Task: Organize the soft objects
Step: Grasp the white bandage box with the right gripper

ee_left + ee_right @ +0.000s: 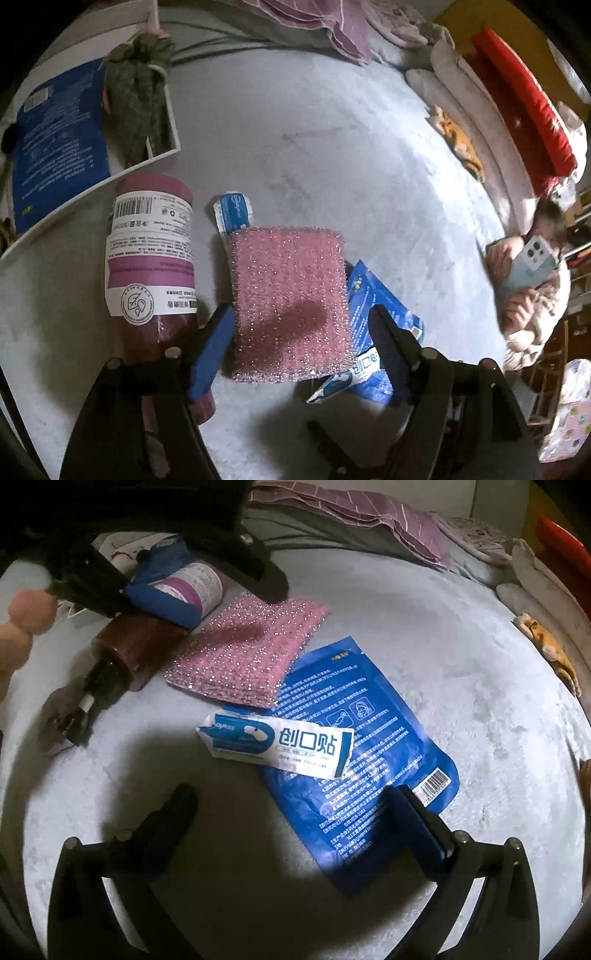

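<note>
A pink glittery sponge cloth (291, 306) lies flat on the grey surface; it also shows in the right wrist view (243, 646). My left gripper (299, 332) is open, its fingers on either side of the sponge's near end, not closed on it. It appears in the right wrist view (218, 590) above the sponge. A blue flat packet (354, 760) lies beside the sponge with a white-and-blue bandage packet (277, 746) on top. My right gripper (295, 812) is open and empty above the blue packet's near end.
A dark red bottle with a white label (151, 266) lies left of the sponge. A white tray (162, 151) at the far left holds a blue packet (55, 147) and a green cloth (140, 99). Folded bedding (480, 122) lies at the right. A person with a phone (532, 273) sits at the right edge.
</note>
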Tool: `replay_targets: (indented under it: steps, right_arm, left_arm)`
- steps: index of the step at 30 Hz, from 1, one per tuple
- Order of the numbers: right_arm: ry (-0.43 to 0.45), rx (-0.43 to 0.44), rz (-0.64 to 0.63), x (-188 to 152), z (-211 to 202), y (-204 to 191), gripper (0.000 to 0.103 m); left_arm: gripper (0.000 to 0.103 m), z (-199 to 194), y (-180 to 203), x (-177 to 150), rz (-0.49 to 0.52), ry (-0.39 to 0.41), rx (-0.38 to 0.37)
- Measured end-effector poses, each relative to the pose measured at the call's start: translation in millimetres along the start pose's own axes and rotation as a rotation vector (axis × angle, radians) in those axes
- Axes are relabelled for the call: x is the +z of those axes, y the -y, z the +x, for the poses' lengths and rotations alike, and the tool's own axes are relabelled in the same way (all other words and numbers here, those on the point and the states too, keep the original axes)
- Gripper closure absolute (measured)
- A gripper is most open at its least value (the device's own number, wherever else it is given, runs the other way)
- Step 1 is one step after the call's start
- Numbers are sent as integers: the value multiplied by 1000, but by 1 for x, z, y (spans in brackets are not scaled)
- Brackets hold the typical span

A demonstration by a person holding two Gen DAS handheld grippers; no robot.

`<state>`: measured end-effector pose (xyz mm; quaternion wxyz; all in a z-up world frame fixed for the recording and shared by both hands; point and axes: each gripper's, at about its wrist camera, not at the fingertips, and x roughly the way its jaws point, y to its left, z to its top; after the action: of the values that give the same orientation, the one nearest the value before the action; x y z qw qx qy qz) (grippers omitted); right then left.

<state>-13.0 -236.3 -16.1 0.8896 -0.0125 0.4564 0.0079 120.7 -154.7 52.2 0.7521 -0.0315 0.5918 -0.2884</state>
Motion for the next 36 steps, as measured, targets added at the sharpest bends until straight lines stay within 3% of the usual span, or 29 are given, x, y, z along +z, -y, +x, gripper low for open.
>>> replay_targets:
  steps: [4, 7, 10, 16, 25, 28, 31, 36]
  right_arm:
    - [-1, 42, 6, 5, 0, 10, 0]
    - [26, 113, 37, 7, -10, 20, 6]
    - [47, 156, 72, 13, -19, 25, 11]
    - [57, 77, 11, 28, -14, 10, 14]
    - [2, 31, 6, 38, 8, 1, 14]
    - [2, -4, -8, 41, 10, 2, 22]
    - [8, -12, -12, 41, 7, 3, 32]
    - [20, 34, 16, 41, 2, 12, 44]
  left_arm:
    - [27, 1, 4, 0, 0, -6, -1]
    - [27, -6, 1, 1, -28, -3, -101]
    - [27, -15, -6, 2, -43, 8, -151]
    - [27, -38, -31, 4, -113, 73, -205]
    - [27, -48, -41, 8, -125, 99, -120]
    - [27, -47, -37, 10, -113, 102, -93]
    - [27, -42, -36, 11, -107, 92, -112]
    - [27, -35, -27, 10, -96, 76, -133]
